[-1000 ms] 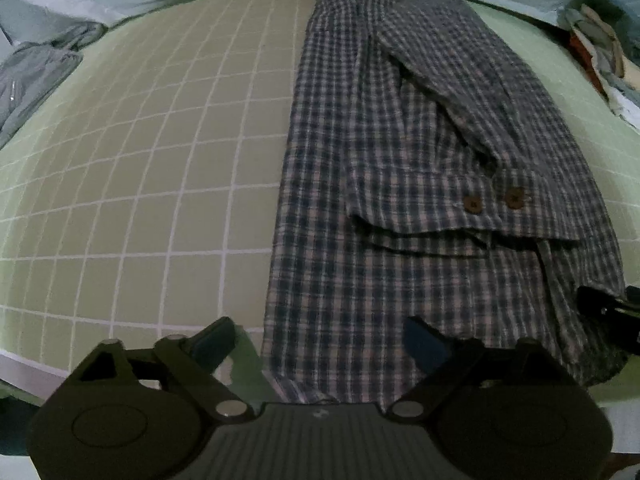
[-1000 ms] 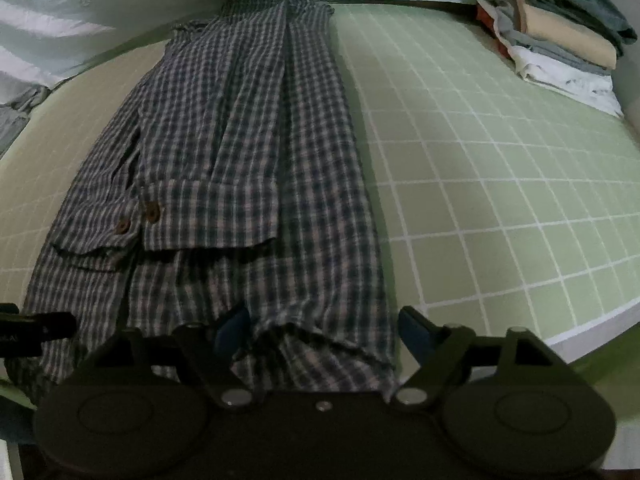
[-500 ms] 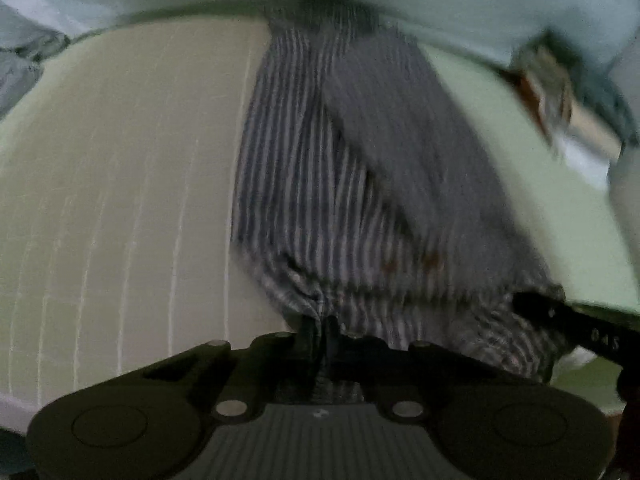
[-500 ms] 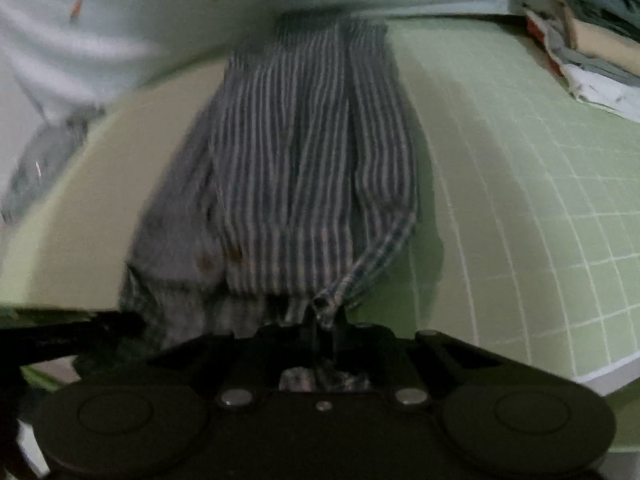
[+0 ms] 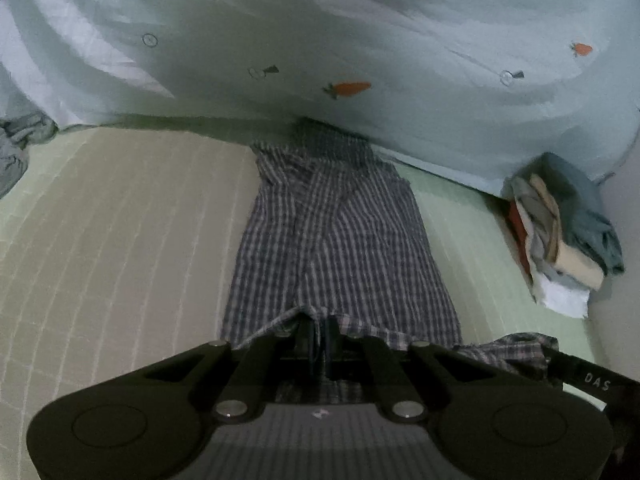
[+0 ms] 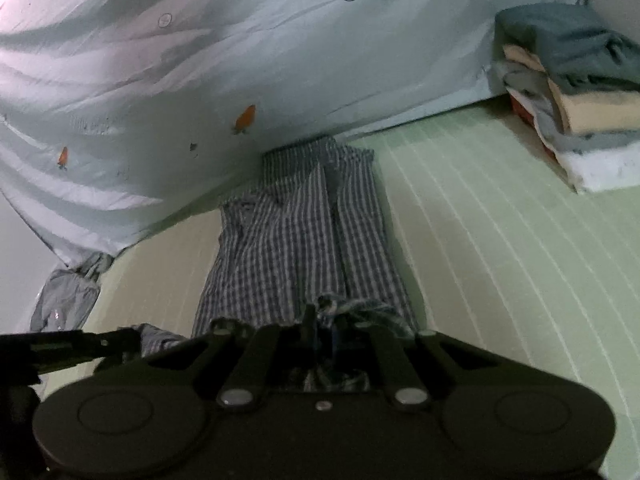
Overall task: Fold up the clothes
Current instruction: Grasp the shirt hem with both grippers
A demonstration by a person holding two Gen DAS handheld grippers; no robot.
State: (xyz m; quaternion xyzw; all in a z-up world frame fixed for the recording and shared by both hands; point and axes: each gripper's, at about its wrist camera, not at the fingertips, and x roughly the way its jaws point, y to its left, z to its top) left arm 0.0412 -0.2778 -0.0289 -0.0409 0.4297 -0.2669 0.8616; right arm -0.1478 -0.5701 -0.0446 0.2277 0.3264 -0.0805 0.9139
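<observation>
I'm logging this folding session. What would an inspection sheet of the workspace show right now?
Surface: pale green gridded mat, flat.
Job's things: dark checked button shirt, folded into a long strip, near hem lifted.
Clutter: stack of folded clothes at the right; crumpled grey garment at the left.
Grippers: left hand-held gripper and right hand-held gripper both shut on the hem.
Cables: nothing seen.
Surroundings: light blue carrot-print bedsheet behind.
</observation>
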